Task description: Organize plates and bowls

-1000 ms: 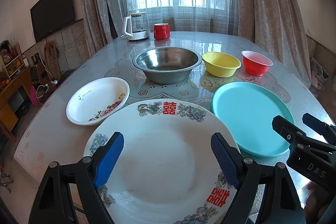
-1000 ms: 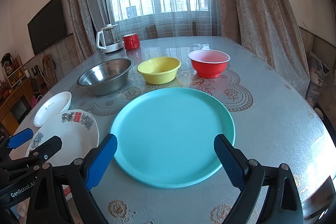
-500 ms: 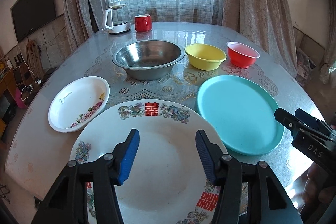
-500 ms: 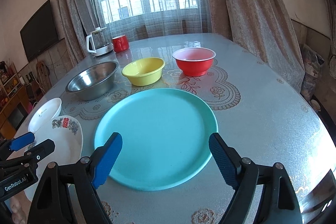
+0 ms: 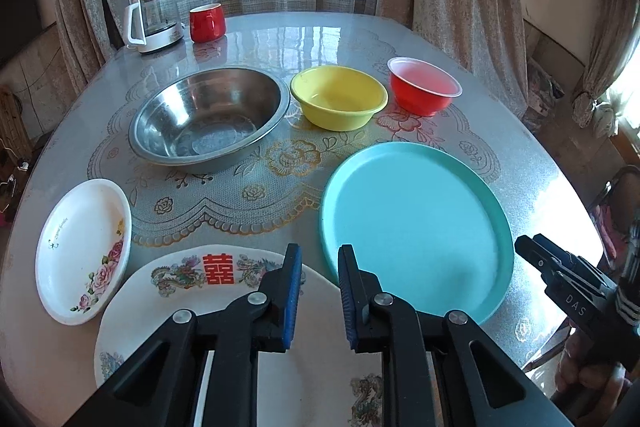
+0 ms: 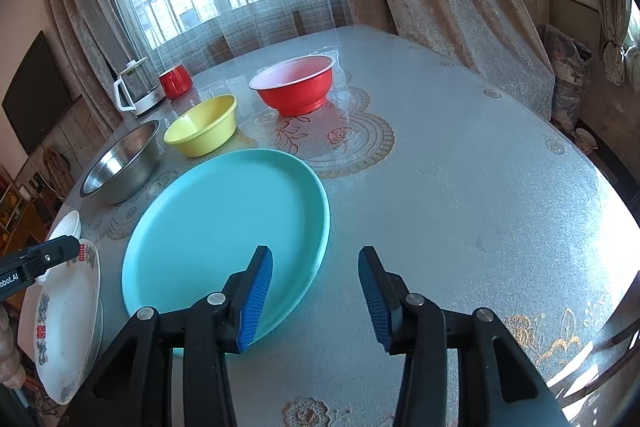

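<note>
1. The left gripper (image 5: 318, 297) hangs over the far right part of the large white plate (image 5: 320, 367), its blue-padded jaws drawn near each other with a narrow gap between them and nothing pinched.
2. That plate is white with red double-happiness characters and dragon-like motifs round its rim; it lies at the near edge of the table (image 5: 540, 163), just beside the turquoise plate (image 5: 416, 227).
3. The turquoise plate is plain, round and shallow with a low raised rim.
4. The right gripper (image 6: 316, 297) hovers with jaws spread, its left pad over the near right rim of the turquoise plate, its right pad over bare table.
5. A small white dish (image 5: 82, 251) with pink roses sits left of the large plate.
6. Farther back stand a steel bowl (image 5: 210, 119), a yellow bowl (image 5: 338, 97) and a red bowl (image 5: 424, 85) with a pale inside, in a row, apart.
7. A glass kettle (image 5: 154, 19) and red mug (image 5: 206, 23) stand by the curtains.
</note>
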A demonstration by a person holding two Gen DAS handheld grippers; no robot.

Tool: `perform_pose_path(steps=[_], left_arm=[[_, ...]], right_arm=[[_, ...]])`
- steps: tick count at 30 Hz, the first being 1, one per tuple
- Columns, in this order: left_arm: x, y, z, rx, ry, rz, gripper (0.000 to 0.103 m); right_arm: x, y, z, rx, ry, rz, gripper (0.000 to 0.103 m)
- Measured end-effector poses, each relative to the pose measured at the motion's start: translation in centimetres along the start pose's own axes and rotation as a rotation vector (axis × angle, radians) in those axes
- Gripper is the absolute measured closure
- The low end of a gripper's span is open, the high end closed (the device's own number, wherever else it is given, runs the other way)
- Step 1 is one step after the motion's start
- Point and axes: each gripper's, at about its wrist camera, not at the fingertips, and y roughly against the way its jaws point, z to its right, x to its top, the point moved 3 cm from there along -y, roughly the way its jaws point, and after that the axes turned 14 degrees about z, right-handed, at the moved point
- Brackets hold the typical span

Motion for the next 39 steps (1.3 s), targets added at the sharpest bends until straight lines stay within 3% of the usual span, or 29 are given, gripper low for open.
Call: perform_pose_path(steps=[13, 19, 25, 31, 39], left_arm=[[0.8, -6.4, 2.2, -0.037, -0.107, -0.129, 0.089], [0.7, -8.6, 2.2, -0.051, -0.106, -0.186, 0.089], [0.6, -9.1, 3.3, -0.080, -0.147, -0.182, 0.089], [1.2, -8.4, 3.2, -0.096, -0.114, -0.158, 0.089], [1.4, -7.8, 1.3, -0.018, -0.133, -0.141, 0.089]], right_arm=[[-0.5, -1.6, 0.3, 0.034, -0.002, -0.042, 0.081], [-0.3, -2.1, 0.3, 0.045, 0.008, -0.052, 0.082], [-0.1, -2.5, 0.2, 0.066, 0.008, -0.067, 0.082], [0.2, -3.1, 0.1, 0.060, 0.013, -0.076, 0.090], [0.2, -3.2, 0.0, 0.063, 0.035, -0.079, 0.090]])
